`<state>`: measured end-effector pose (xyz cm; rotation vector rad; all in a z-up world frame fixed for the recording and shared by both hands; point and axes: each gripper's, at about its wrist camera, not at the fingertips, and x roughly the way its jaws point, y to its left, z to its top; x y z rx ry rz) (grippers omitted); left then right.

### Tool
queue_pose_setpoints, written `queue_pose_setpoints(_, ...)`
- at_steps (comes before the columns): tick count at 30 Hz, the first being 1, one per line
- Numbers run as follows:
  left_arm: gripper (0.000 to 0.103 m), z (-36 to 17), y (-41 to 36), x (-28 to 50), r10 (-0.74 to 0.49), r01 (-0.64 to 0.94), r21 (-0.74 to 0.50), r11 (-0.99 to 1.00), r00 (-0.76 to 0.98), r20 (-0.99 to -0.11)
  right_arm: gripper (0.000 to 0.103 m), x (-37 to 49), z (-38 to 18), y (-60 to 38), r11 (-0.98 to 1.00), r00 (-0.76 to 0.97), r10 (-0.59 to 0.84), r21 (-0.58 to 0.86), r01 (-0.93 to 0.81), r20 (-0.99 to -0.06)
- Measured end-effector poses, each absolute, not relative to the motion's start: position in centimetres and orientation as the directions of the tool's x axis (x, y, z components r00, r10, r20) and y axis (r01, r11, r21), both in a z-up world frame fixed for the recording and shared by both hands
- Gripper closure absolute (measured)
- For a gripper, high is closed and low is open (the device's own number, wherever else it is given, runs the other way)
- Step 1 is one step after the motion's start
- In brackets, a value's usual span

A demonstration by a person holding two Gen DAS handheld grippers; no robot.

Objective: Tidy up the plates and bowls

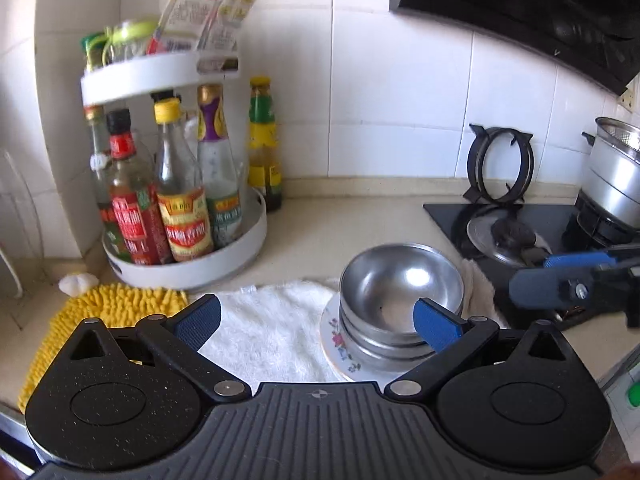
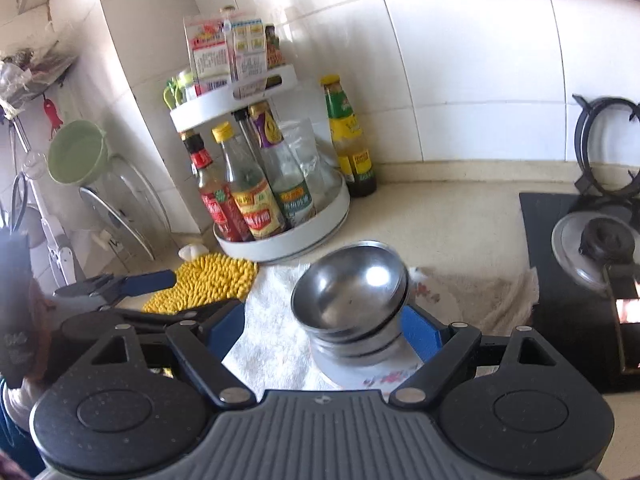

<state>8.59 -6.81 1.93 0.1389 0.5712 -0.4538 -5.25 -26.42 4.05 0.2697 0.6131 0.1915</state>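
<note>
A stack of steel bowls (image 1: pixel 400 292) sits on a floral white plate (image 1: pixel 334 340) that lies on a white towel (image 1: pixel 264 328). My left gripper (image 1: pixel 316 318) is open; its right finger (image 1: pixel 434 324) rests in front of the bowls, its left finger over the towel. In the right wrist view the bowl stack (image 2: pixel 348 288) and plate (image 2: pixel 384 378) lie between the wide fingers of my open right gripper (image 2: pixel 324 330). The right gripper also shows in the left wrist view (image 1: pixel 560 276), the left gripper in the right wrist view (image 2: pixel 132 282).
A two-tier white rack of sauce bottles (image 1: pixel 176 208) stands at the back left, with a yellow mat (image 1: pixel 108 308) in front. A black stove (image 1: pixel 520 224) with a pot lid and a steel pot (image 1: pixel 616 172) is on the right. A lid rack (image 2: pixel 120 216) stands far left.
</note>
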Motion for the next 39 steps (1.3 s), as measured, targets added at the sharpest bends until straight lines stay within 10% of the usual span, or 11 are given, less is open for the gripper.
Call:
queue_pose_setpoints(16,0.0,-1.2,-6.4,8.9,-0.353,0.436,-0.036,0.899,0.674,-0.649,0.006,-7.0,0.8,-25.7,0.942,0.785,0.187,0.334,0.027,-0.591)
queue_pose_setpoints(39,0.0,0.5,-4.4,5.4,-0.427,0.462,-0.088,0.882,0.708,-0.562,0.006,-10.7,0.4,-24.6,0.938,0.824,0.067,0.316,0.14,-0.563)
